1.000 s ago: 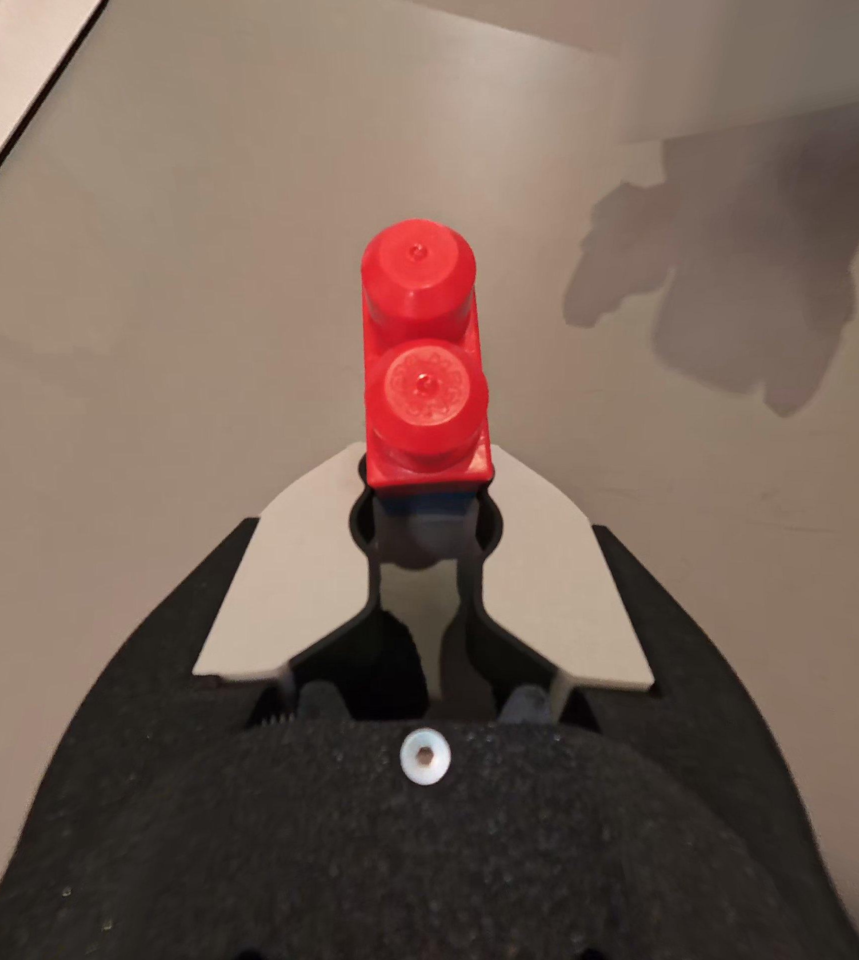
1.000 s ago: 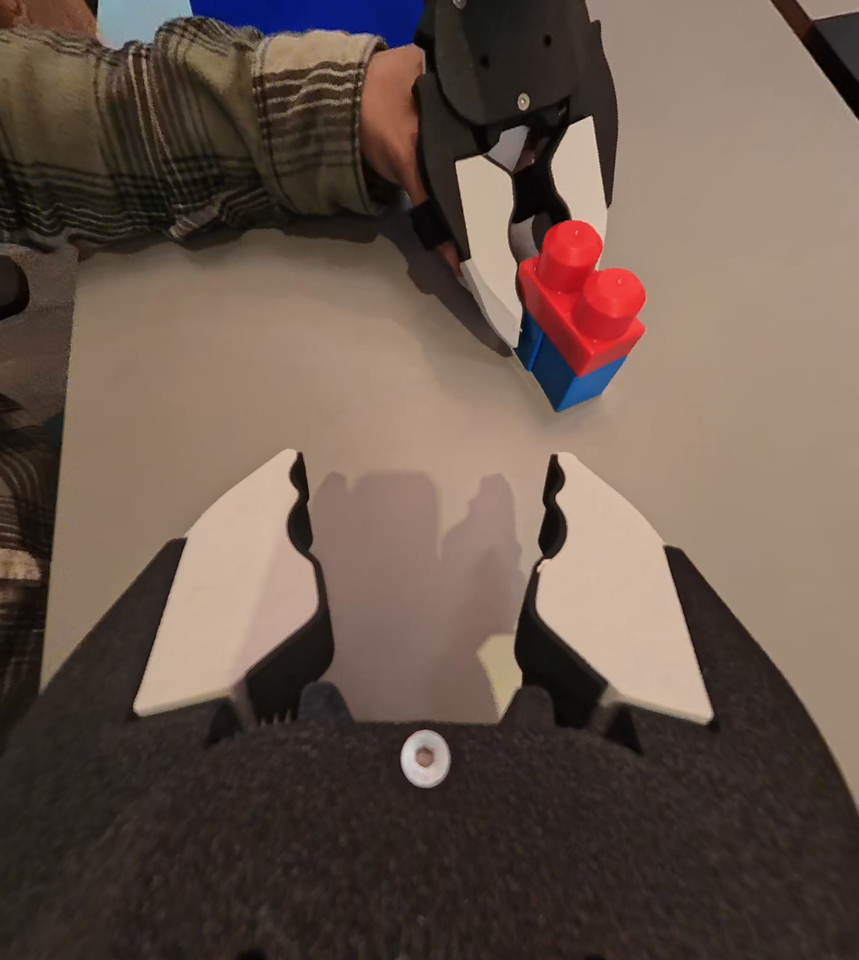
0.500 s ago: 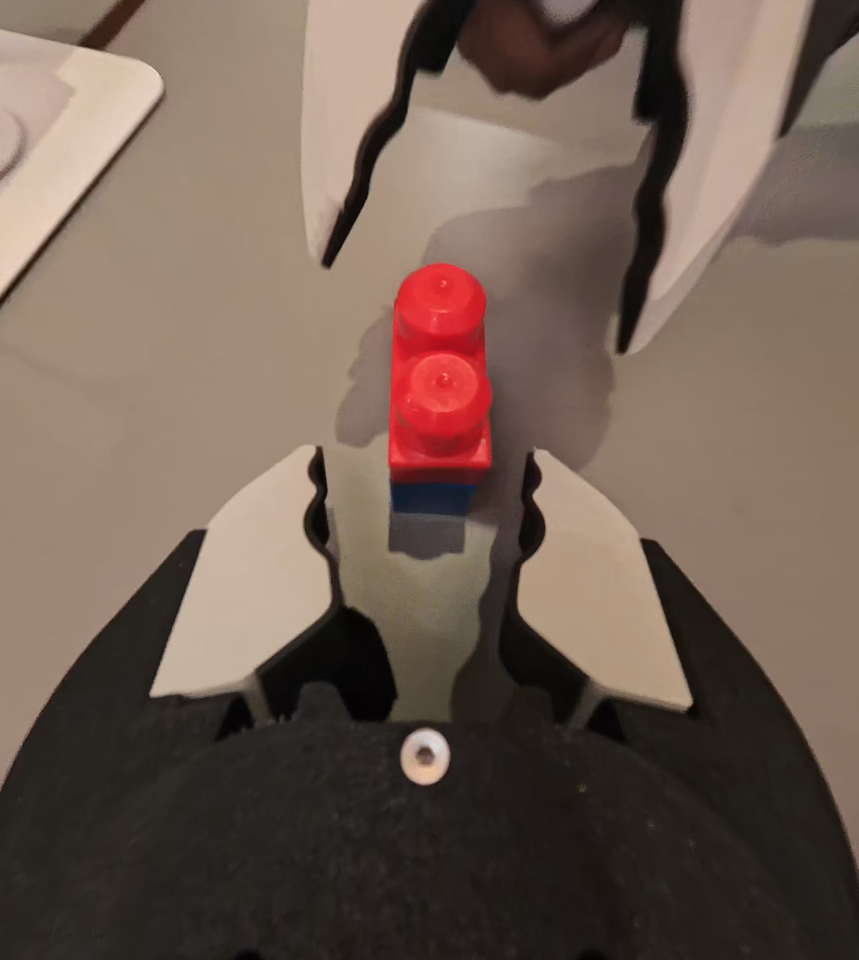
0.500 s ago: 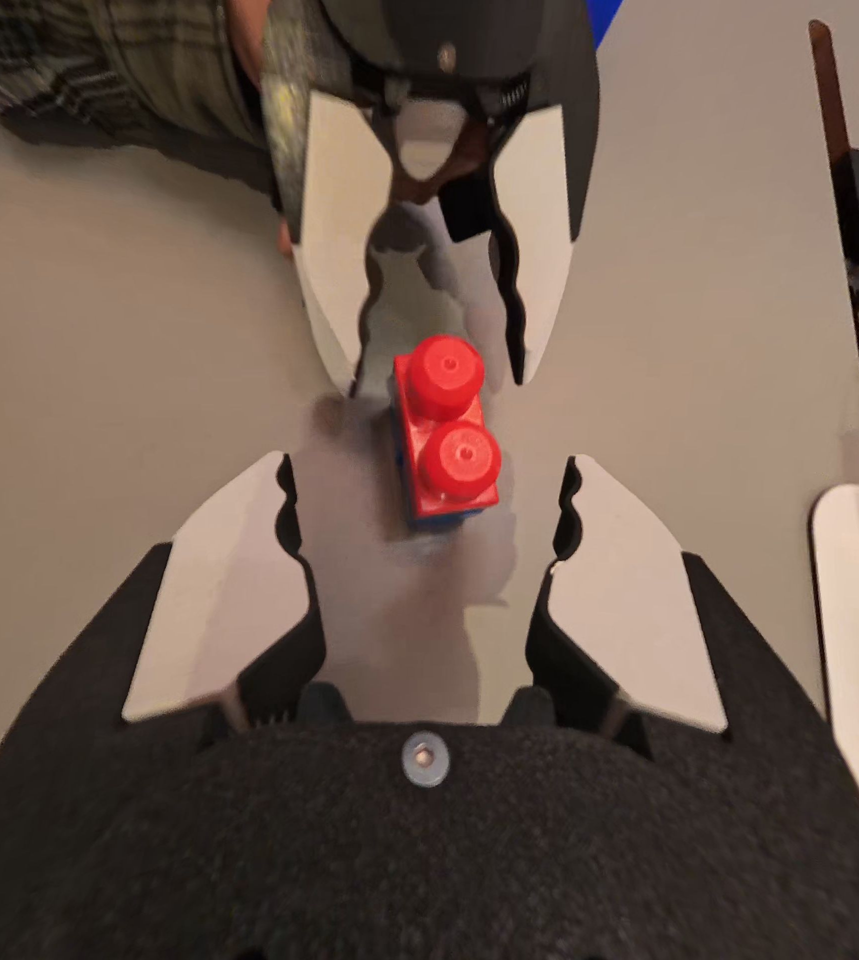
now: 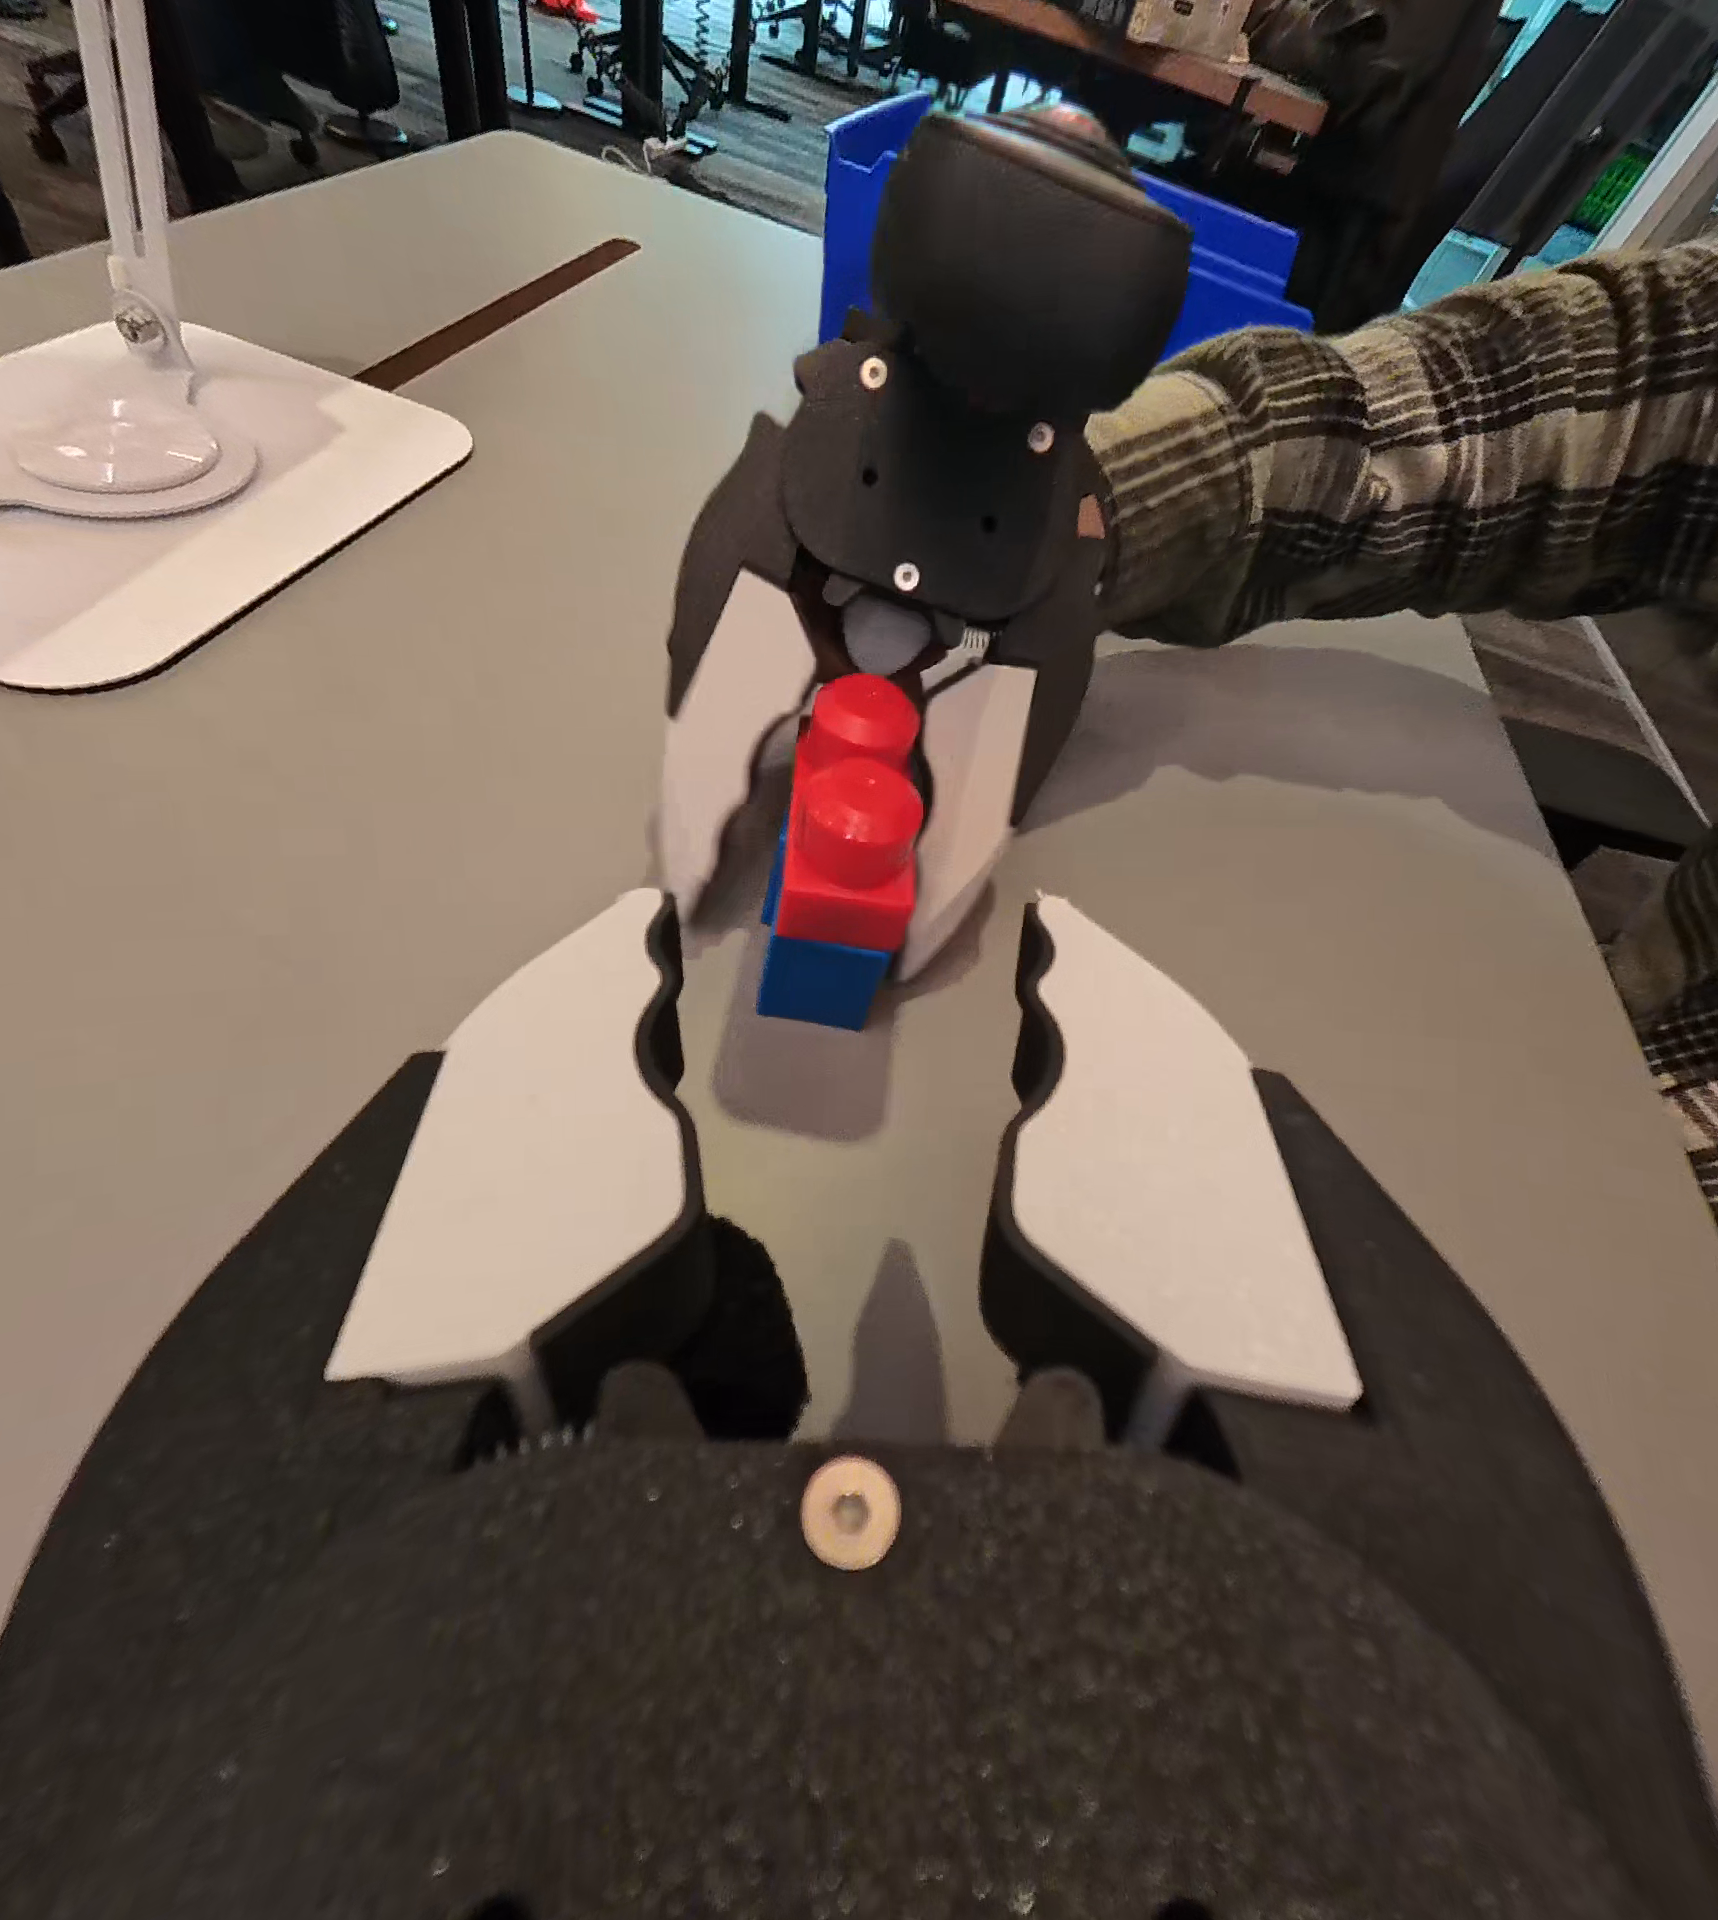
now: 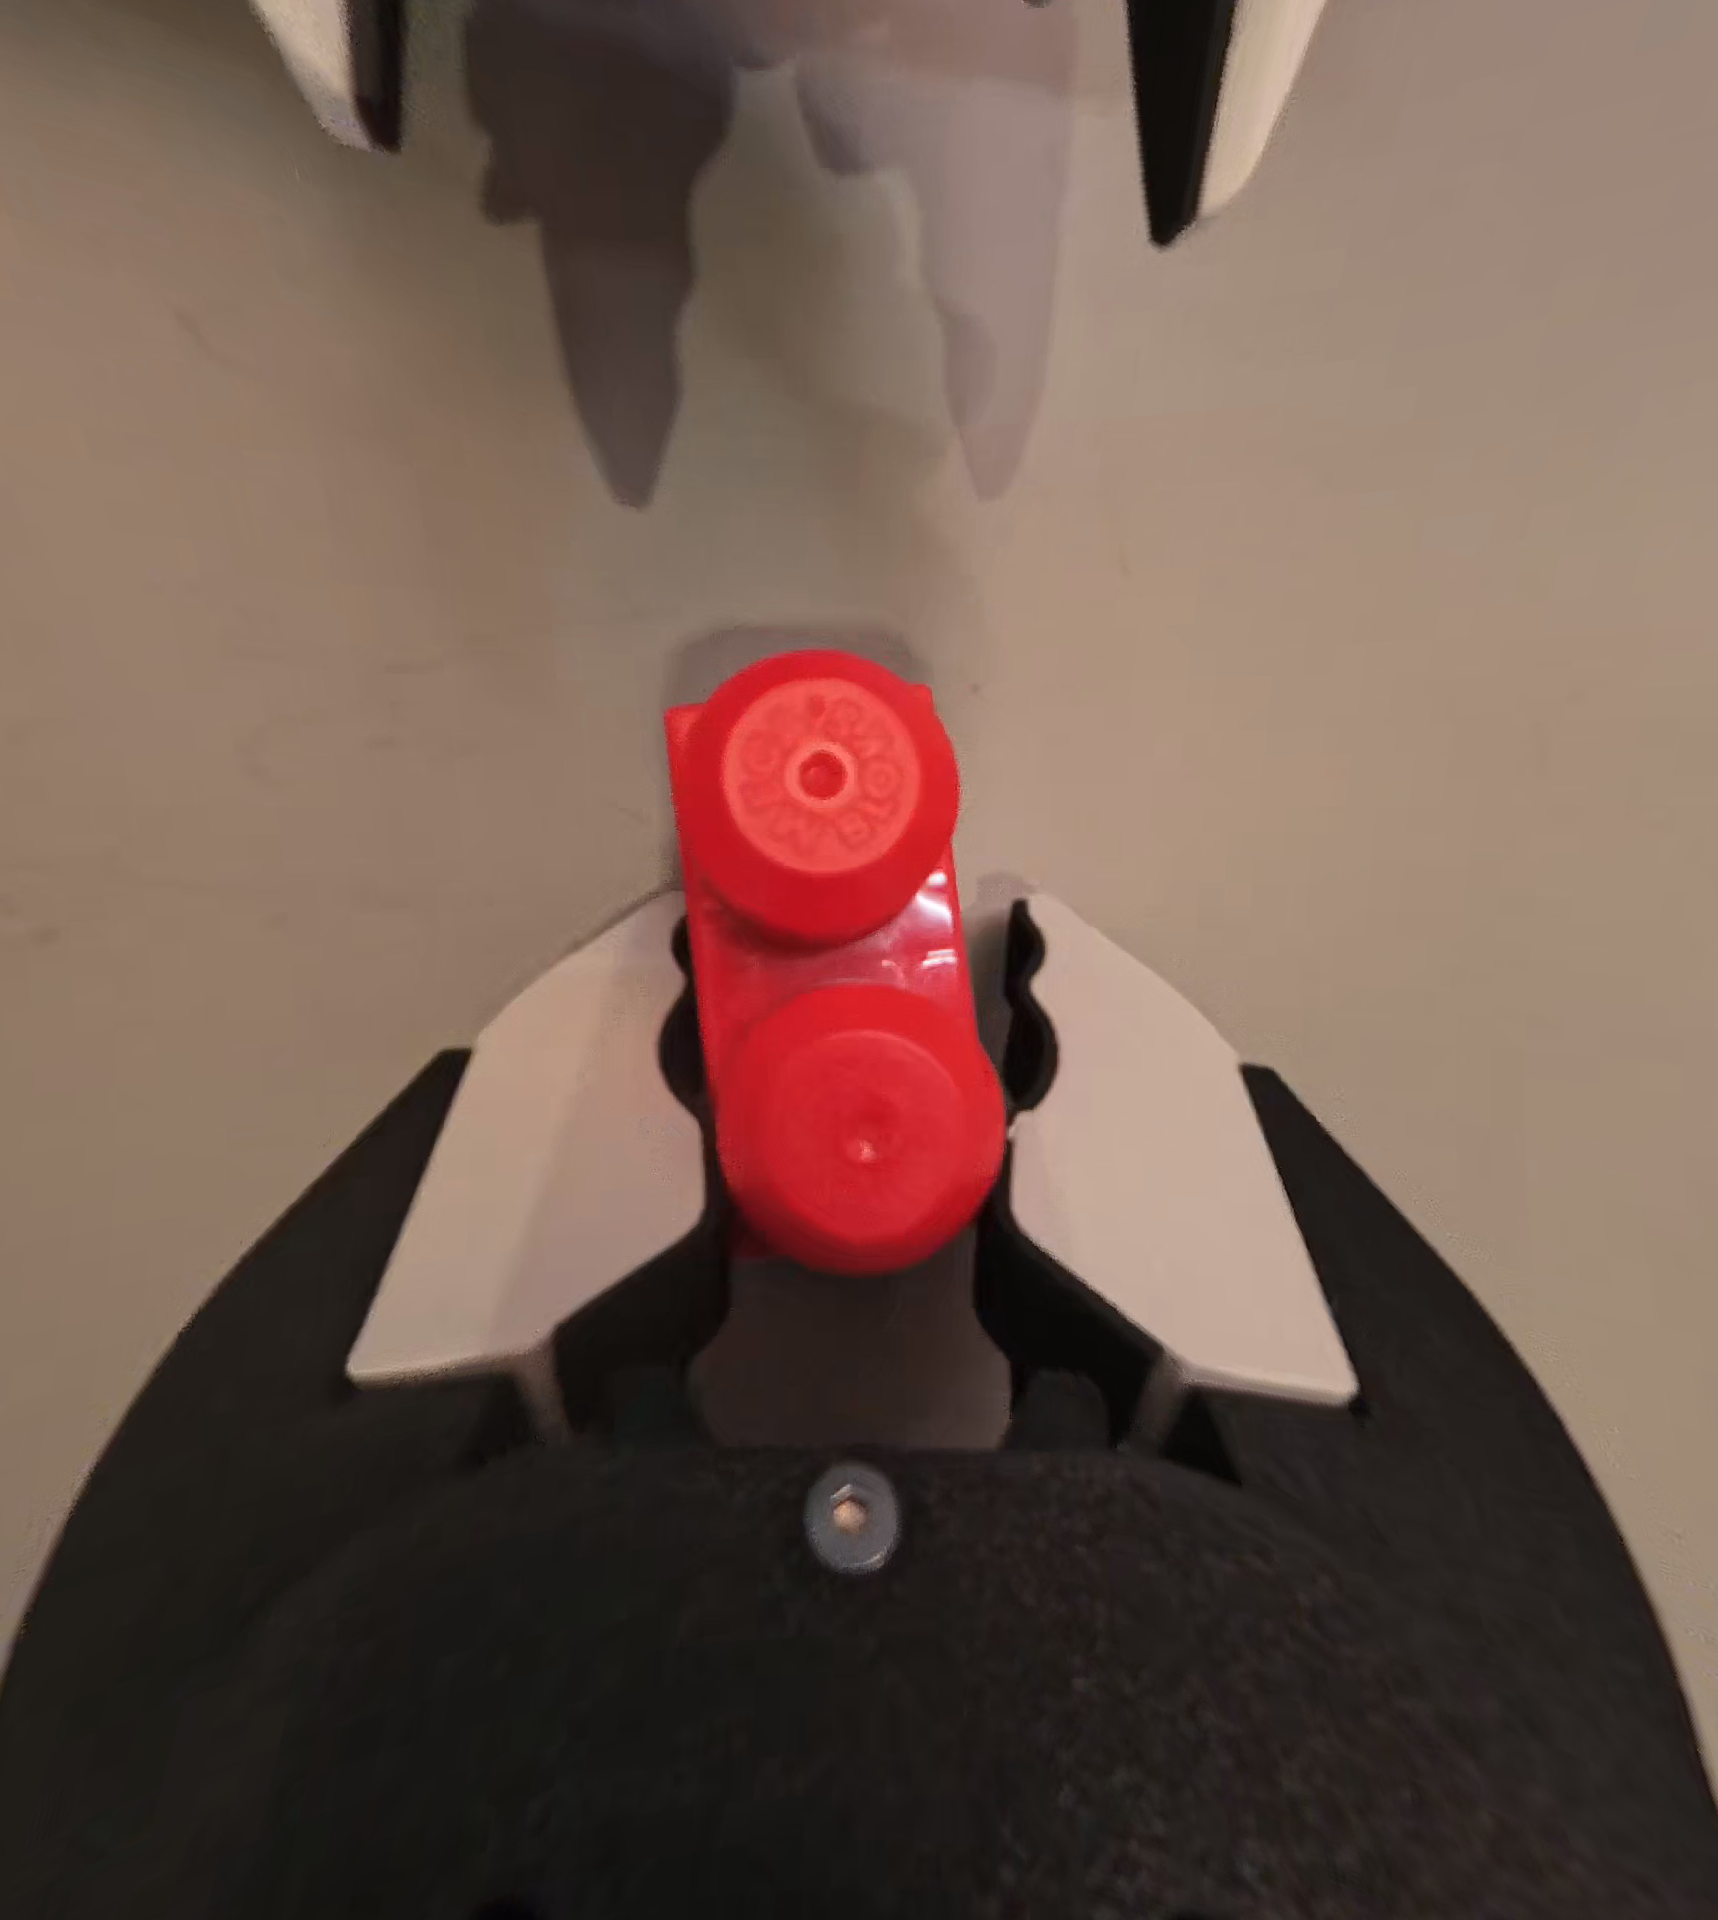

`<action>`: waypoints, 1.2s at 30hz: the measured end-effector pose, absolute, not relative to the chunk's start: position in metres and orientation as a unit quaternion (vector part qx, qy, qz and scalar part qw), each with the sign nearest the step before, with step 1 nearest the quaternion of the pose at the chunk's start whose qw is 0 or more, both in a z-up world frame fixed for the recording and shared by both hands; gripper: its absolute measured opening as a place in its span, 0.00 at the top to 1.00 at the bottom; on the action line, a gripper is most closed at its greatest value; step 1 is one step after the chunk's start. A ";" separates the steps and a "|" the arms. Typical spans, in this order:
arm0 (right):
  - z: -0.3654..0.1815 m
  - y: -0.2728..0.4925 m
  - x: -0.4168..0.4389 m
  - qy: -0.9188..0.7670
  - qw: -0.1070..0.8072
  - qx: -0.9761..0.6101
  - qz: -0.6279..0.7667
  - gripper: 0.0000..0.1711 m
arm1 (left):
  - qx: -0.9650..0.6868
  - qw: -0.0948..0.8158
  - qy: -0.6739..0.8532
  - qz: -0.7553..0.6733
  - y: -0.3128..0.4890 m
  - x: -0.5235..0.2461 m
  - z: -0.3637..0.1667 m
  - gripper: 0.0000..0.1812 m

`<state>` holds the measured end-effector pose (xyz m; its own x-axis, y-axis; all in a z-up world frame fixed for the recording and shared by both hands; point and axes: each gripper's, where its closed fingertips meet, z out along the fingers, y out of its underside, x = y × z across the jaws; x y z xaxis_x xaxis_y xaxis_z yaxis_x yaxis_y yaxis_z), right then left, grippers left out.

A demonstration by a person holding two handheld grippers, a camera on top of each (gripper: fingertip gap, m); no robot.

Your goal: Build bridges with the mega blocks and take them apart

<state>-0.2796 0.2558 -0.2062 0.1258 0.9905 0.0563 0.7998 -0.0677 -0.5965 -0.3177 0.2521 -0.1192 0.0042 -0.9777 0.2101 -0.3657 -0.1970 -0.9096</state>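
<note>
The fingers (image 5: pixel 1130 1153) of the left gripper (image 5: pixel 844 1049) are now spread wide and empty, the red block (image 5: pixel 844 883) on the blue block (image 5: pixel 819 982) having been released at twelve o'clock on the table (image 5: pixel 315 831). The right gripper (image 6: pixel 850 1049) has been brought around the red block, nearly closed; a firm hold cannot be confirmed. Separation seems next.

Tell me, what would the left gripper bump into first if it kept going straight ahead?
Probably the blue block under the red block, standing straight ahead of the open left gripper. The right gripper is around them.
</note>
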 end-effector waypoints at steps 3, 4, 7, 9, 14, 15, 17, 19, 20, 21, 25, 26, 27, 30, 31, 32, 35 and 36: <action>-0.206 0.256 -0.281 -0.636 0.245 -0.706 0.191 0.70 | -0.627 0.338 0.533 -0.457 0.254 -0.318 -0.120 0.68; -0.206 0.254 -0.281 -0.642 0.243 -0.702 0.191 0.71 | -0.627 0.340 0.529 -0.459 0.256 -0.318 -0.120 0.69; -0.202 0.250 -0.277 -0.646 0.237 -0.700 0.191 0.71 | -0.630 0.350 0.515 -0.464 0.261 -0.320 -0.116 0.70; -0.188 0.250 -0.272 -0.640 0.248 -0.701 0.195 0.71 | -0.628 0.360 0.505 -0.471 0.263 -0.322 -0.111 0.70; -0.120 0.240 -0.215 -0.610 0.278 -0.720 0.182 0.71 | -0.624 0.366 0.492 -0.484 0.265 -0.324 -0.107 0.71; -0.101 0.235 -0.193 -0.603 0.282 -0.726 0.172 0.71 | -0.623 0.365 0.493 -0.485 0.264 -0.323 -0.106 0.71; -0.064 0.220 -0.143 -0.592 0.292 -0.737 0.148 0.71 | -0.621 0.363 0.500 -0.482 0.261 -0.320 -0.106 0.71; -0.029 0.206 -0.080 -0.576 0.306 -0.752 0.094 0.71 | -0.618 0.360 0.511 -0.478 0.255 -0.315 -0.105 0.71; -0.017 0.196 -0.046 -0.566 0.300 -0.765 0.071 0.71 | -0.613 0.359 0.517 -0.477 0.251 -0.311 -0.104 0.71; -0.008 0.183 -0.014 -0.555 0.289 -0.778 0.058 0.71 | -0.608 0.359 0.521 -0.479 0.246 -0.307 -0.102 0.71; 0.007 0.136 0.112 -0.489 0.268 -0.830 0.001 0.71 | -0.590 0.353 0.514 -0.514 0.220 -0.290 -0.089 0.71; 0.006 0.125 0.138 -0.476 0.266 -0.839 -0.005 0.71 | -0.588 0.349 0.513 -0.518 0.212 -0.287 -0.086 0.71; 0.001 0.114 0.161 -0.463 0.262 -0.847 -0.009 0.71 | -0.591 0.348 0.512 -0.516 0.204 -0.284 -0.083 0.71; -0.026 0.095 0.221 -0.443 0.237 -0.864 -0.023 0.71 | -0.598 0.340 0.515 -0.511 0.176 -0.277 -0.080 0.71; -0.037 0.093 0.235 -0.441 0.229 -0.867 -0.026 0.71 | -0.602 0.334 0.517 -0.509 0.165 -0.274 -0.080 0.71; -0.048 0.093 0.245 -0.443 0.222 -0.868 -0.025 0.70 | -0.607 0.327 0.522 -0.503 0.154 -0.272 -0.082 0.71; -0.082 0.100 0.263 -0.459 0.195 -0.867 -0.020 0.70 | -0.622 0.306 0.548 -0.468 0.123 -0.264 -0.088 0.70; -0.093 0.103 0.268 -0.468 0.183 -0.864 -0.022 0.70 | -0.625 0.300 0.558 -0.456 0.113 -0.261 -0.089 0.70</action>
